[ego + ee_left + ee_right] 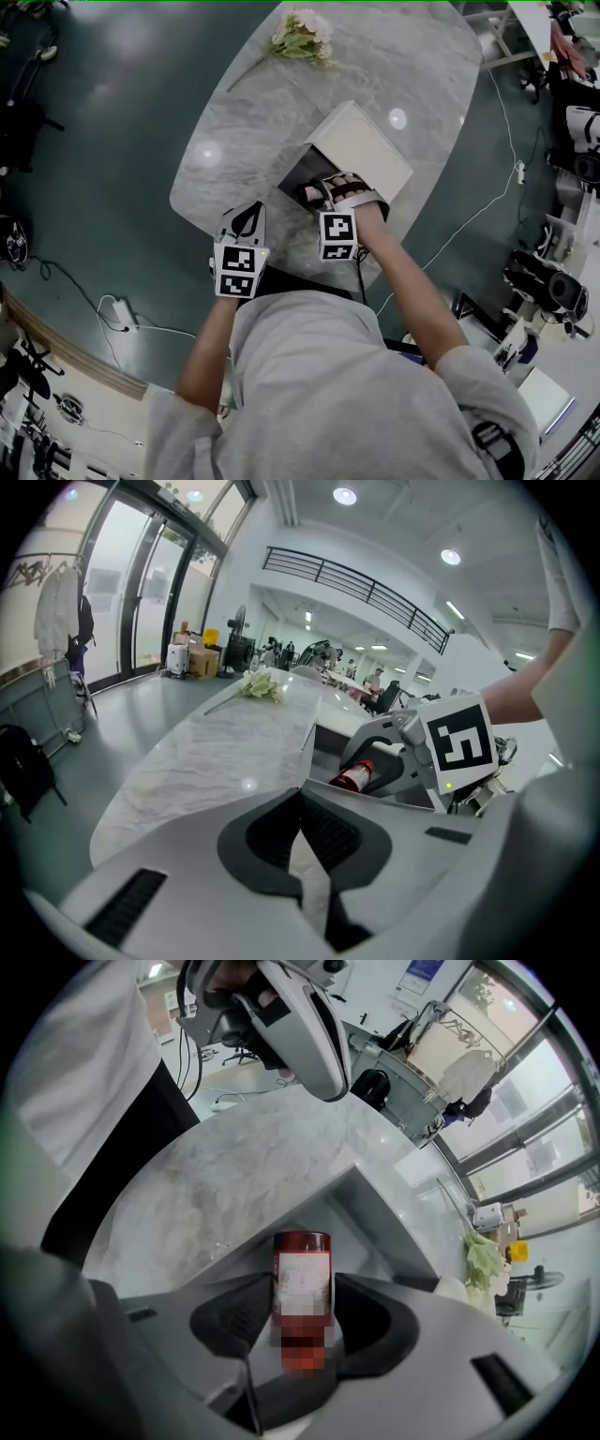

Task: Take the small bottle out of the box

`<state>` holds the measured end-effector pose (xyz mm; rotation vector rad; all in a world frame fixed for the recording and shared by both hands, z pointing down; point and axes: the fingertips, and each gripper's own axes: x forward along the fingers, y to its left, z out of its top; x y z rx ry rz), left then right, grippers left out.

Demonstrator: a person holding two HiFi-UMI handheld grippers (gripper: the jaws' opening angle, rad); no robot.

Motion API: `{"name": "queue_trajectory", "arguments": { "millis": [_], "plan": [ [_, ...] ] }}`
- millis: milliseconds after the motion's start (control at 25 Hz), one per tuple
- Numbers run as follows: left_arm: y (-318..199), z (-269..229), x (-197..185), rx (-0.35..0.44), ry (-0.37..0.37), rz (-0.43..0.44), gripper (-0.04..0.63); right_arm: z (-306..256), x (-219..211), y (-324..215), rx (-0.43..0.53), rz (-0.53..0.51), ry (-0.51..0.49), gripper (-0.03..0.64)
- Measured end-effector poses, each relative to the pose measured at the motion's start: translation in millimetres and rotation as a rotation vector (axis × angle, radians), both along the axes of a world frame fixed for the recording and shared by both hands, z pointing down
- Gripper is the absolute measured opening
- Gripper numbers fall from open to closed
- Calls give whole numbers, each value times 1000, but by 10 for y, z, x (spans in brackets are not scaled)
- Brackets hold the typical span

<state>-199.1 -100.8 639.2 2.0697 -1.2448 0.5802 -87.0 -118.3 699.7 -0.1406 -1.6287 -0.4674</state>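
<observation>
The person wears a light grey short-sleeved T-shirt (328, 394). The left gripper (247, 217) and right gripper (325, 192) have pale grey moulded shells with black ribbed pads (333, 832). Each carries a white cube (236, 270) printed with black square markers, the right one's showing a small green light (448, 785)

Oval marble table (244, 141) carries an open white box (361, 145); a flower bunch (302, 37) lies well apart.
</observation>
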Motion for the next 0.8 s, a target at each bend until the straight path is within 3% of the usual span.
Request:
{"name": "queue_trajectory", "arguments": {
  "millis": [400,800],
  "plan": [
    [-403,-84,115,42,-18,107,23,7,-20,-69,-18,177,-33,207],
    [-618,-132,476,58,-33,292,23,1,296,-133,-16,406,-68,206]
  ]
}}
